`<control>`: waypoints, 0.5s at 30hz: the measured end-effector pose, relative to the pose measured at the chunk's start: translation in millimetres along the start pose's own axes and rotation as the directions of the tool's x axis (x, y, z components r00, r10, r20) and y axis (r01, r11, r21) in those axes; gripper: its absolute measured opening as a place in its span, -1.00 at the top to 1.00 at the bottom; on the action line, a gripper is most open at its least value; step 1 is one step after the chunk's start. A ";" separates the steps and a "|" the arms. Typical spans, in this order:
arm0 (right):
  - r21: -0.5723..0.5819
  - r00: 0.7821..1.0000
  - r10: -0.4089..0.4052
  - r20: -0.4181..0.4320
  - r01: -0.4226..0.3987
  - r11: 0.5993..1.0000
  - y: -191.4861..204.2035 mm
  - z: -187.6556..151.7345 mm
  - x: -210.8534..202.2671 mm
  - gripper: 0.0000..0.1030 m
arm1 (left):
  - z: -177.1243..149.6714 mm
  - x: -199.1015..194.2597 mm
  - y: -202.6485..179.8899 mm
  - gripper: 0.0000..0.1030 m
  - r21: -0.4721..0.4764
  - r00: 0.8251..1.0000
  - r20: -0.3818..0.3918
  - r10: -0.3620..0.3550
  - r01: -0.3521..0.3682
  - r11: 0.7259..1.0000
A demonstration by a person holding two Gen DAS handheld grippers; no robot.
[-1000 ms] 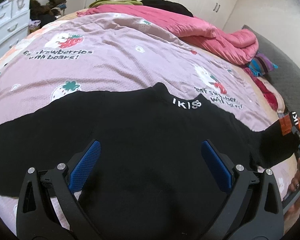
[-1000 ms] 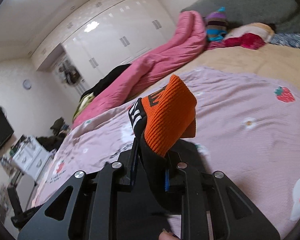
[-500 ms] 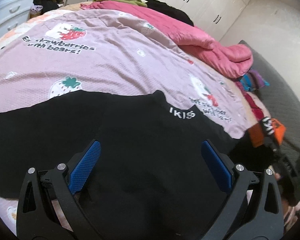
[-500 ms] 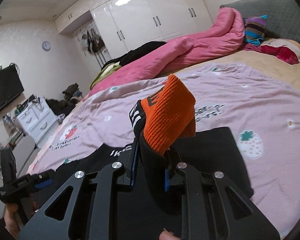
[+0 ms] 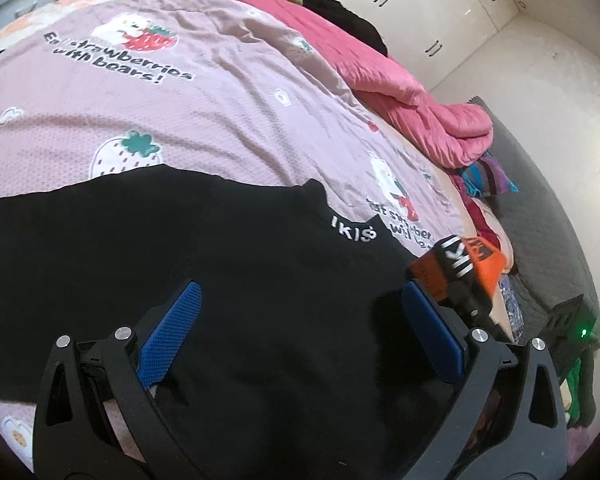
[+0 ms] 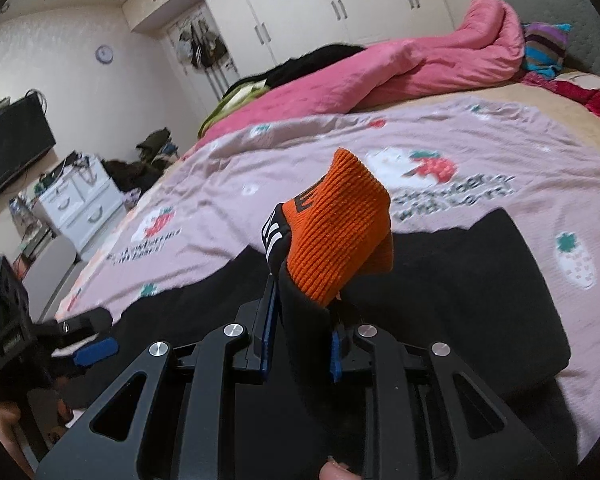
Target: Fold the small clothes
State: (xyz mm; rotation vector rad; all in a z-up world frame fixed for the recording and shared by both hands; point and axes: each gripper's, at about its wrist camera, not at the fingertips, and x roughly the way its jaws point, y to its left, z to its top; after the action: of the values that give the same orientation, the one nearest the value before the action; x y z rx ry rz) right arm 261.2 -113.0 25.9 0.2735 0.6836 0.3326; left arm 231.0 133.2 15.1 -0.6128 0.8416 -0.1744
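A black sweater point(image 5: 240, 272) with white collar lettering lies spread on the pink strawberry bedspread point(image 5: 172, 120). My left gripper point(image 5: 300, 332) is open and empty, hovering low over the sweater's body. My right gripper point(image 6: 302, 340) is shut on the sweater's orange ribbed sleeve cuff point(image 6: 340, 232) and holds it up over the sweater body point(image 6: 460, 292). The cuff also shows in the left wrist view point(image 5: 460, 264), just right of my left gripper. The left gripper shows at the left edge of the right wrist view point(image 6: 80, 344).
A pink quilt point(image 5: 400, 92) is piled along the far side of the bed, with dark clothes behind it. A striped garment point(image 6: 544, 48) and red cloth lie by the grey headboard point(image 5: 540, 216). White drawers point(image 6: 80, 204) and wardrobes point(image 6: 320, 12) stand beyond the bed.
My right gripper has carried the orange cuff inward over the sweater body, toward my left gripper. The left gripper has stayed open and turned a little to the right.
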 end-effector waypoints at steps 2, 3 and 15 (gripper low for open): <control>-0.008 1.000 0.012 -0.026 -0.012 1.000 6.6 -5.0 7.2 0.54 | 0.2 2.1 3.1 -0.84 -0.013 1.000 -0.010 -0.010 0.010 1.000; -0.009 0.999 0.024 -0.041 -0.024 1.000 10.4 -8.0 10.5 0.52 | -0.1 4.2 4.5 -0.84 -0.019 1.000 -0.017 -0.020 0.020 1.000; -0.041 0.990 0.110 -0.086 -0.114 0.993 9.9 -28.9 -19.9 -0.31 | -10.3 30.2 10.5 -0.71 -0.028 0.997 -0.079 -0.024 0.022 0.999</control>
State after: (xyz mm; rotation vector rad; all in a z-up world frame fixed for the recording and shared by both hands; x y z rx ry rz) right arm 225.8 -107.7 19.3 0.2562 0.7435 0.4689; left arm 242.4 125.8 -15.6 -0.6440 0.9147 -0.2093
